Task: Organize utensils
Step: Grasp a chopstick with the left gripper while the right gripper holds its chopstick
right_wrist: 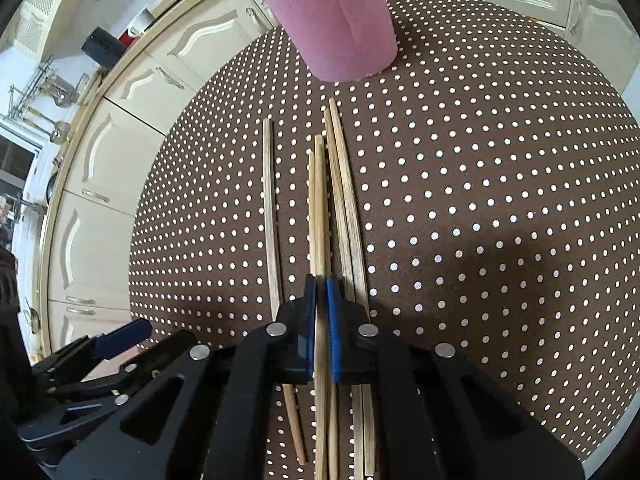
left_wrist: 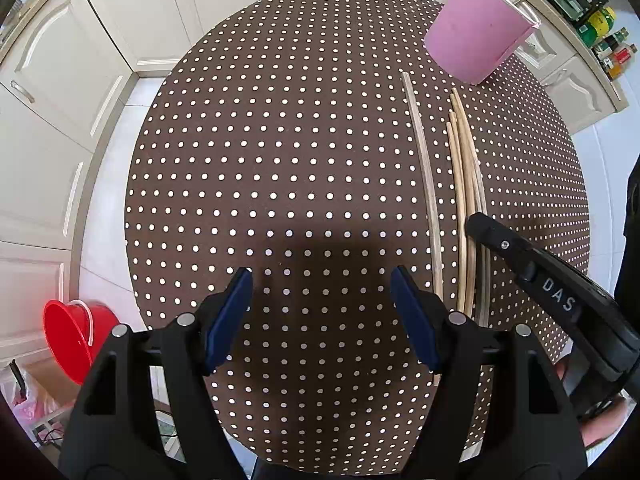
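Observation:
Several wooden chopsticks (left_wrist: 466, 184) lie side by side on the round brown dotted table (left_wrist: 280, 140), with one chopstick (left_wrist: 426, 184) lying apart to their left. A pink cup (left_wrist: 478, 38) at the far right holds a few chopsticks. My left gripper (left_wrist: 322, 312) is open and empty, hovering left of the chopsticks. My right gripper (right_wrist: 321, 292) is shut on one light chopstick (right_wrist: 319, 208) in the bundle, low over the table. The pink cup (right_wrist: 340, 20) stands beyond the chopstick tips. The right gripper also shows in the left wrist view (left_wrist: 476, 220).
White kitchen cabinets (left_wrist: 60, 80) surround the table. A red bucket (left_wrist: 76, 336) sits on the floor at lower left. Bottles (left_wrist: 608, 48) stand on the counter behind the cup. The left gripper shows at the lower left of the right wrist view (right_wrist: 120, 336).

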A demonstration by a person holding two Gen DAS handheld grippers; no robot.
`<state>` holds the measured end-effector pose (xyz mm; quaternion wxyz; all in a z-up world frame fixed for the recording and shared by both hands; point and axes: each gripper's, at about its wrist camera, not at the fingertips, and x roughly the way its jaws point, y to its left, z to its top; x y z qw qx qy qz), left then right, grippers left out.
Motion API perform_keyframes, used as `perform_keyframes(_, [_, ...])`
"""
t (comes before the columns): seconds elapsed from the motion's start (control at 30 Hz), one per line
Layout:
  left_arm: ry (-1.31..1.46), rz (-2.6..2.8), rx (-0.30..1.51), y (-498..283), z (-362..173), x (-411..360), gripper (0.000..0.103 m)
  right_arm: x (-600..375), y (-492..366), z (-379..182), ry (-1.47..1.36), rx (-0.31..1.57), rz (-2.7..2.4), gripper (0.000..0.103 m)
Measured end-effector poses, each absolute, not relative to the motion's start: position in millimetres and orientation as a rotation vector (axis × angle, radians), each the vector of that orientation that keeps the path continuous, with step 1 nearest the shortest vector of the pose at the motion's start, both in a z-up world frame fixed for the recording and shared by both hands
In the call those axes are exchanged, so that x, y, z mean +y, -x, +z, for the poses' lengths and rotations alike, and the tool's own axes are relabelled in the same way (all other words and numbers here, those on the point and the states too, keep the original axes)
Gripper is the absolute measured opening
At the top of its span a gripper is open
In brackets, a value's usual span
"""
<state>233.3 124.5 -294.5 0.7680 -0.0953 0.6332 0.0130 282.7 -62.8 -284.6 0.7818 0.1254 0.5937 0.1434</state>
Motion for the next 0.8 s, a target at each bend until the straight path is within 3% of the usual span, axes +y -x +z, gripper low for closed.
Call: perform_keyframes(0.8, [0.208,-0.057,1.418,-289.1,-307.3,67.8,0.071,-140.5,-282.5,-235.8,-0.386,1.123,0.209,0.004])
